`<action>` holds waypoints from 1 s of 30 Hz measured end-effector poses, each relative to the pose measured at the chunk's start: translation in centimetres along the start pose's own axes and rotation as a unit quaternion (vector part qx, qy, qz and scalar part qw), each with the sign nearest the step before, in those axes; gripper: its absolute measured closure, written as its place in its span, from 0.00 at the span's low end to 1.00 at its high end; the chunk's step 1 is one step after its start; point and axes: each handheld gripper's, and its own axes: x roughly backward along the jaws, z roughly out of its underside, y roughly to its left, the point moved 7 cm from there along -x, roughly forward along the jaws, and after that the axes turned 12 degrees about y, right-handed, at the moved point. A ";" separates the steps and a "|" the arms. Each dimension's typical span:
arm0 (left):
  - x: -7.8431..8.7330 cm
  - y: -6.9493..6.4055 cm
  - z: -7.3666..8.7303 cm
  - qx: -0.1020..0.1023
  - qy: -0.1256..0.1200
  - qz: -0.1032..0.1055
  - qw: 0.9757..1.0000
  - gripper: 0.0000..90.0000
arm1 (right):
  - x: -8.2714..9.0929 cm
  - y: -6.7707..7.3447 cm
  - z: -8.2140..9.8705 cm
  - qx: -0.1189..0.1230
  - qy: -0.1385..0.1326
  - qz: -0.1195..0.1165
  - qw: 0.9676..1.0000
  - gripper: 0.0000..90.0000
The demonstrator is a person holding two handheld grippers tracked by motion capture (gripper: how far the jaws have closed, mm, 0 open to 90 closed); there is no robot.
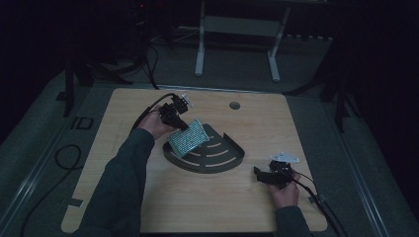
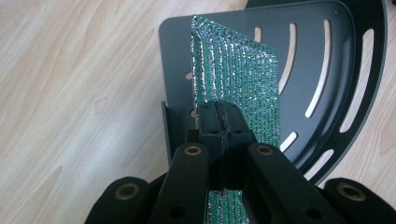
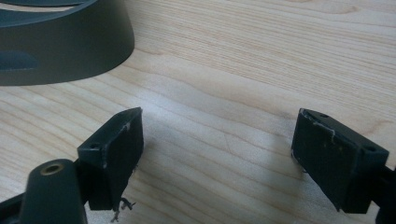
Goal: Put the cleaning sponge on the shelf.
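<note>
**Desk:** What do I have on the wooden table right now?

**Operator:** My left gripper, near the table's far left corner, is clamped tight on a green mesh scouring pad. In the left gripper view the jaws meet on the pad's near edge with no gap between them. The pad hangs tilted over the left part of a dark grey fan-shaped corner shelf, which sits about mid-table.

**Desk:** Is the pad down on the shelf yet?

**Operator:** I can't tell whether its lower end touches the slotted base. I judge it as held above or just reaching it, not released.

**Desk:** And the other hand?

**Operator:** My right gripper sits near the table's front right corner, just off the shelf's curved rim. Its jaws stand wide apart with nothing between them but bare wood, as the right gripper view shows, the shelf's wall at upper left.

**Desk:** How far along, then?

**Operator:** By my reading, the pick-up is done and the carry is nearly over. What is left is lowering the pad flat inside the shelf, opening the left jaws and drawing clear. The right gripper looks to be on standby.
</note>
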 end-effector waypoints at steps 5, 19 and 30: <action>-0.4 0.1 0.0 -0.002 0.007 -0.003 1.000 1.00 | 0.0 0.0 0.0 0.000 0.000 0.000 1.000 0.18; -1.8 0.5 -0.1 0.002 0.022 -0.009 1.000 1.00 | 0.0 0.0 0.0 0.000 0.000 0.000 1.000 0.18; -2.5 0.7 0.0 0.003 0.031 -0.011 0.999 1.00 | 0.0 0.0 0.0 0.000 0.000 0.000 1.000 0.18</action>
